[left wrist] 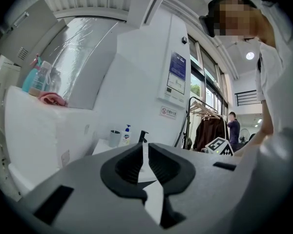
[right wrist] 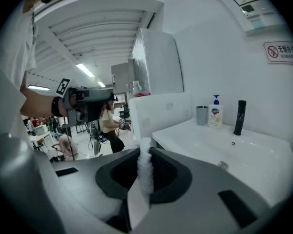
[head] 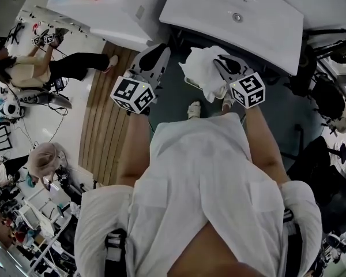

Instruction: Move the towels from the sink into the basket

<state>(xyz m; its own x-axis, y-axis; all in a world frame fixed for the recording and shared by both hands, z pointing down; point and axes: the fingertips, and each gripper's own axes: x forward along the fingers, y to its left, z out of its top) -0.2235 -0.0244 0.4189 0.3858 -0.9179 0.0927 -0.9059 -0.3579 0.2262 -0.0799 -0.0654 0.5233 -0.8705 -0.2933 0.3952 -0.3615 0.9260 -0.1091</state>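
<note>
A white towel (head: pixel 203 68) hangs in front of the white sink (head: pixel 236 25), bunched up below its front edge. My right gripper (head: pixel 226 69) is shut on the towel, and in the right gripper view a fold of the towel (right wrist: pixel 144 172) is pinched between the jaws of my right gripper (right wrist: pixel 143 155). The sink basin (right wrist: pixel 244 150) looks bare, with a black tap (right wrist: pixel 240 117) behind it. My left gripper (head: pixel 153 59) hovers left of the towel; in its own view my left gripper (left wrist: pixel 145 155) is shut with nothing in it. A pale rim (head: pixel 191 85) shows under the towel; I cannot tell whether it is the basket.
A soap bottle (right wrist: pixel 215 112) and a grey cup (right wrist: pixel 201 115) stand at the sink's back. A white cabinet (head: pixel 104 10) adjoins the sink on the left. A wooden slatted strip (head: pixel 104 114) runs along the floor, and a person (head: pixel 40 68) sits beyond it.
</note>
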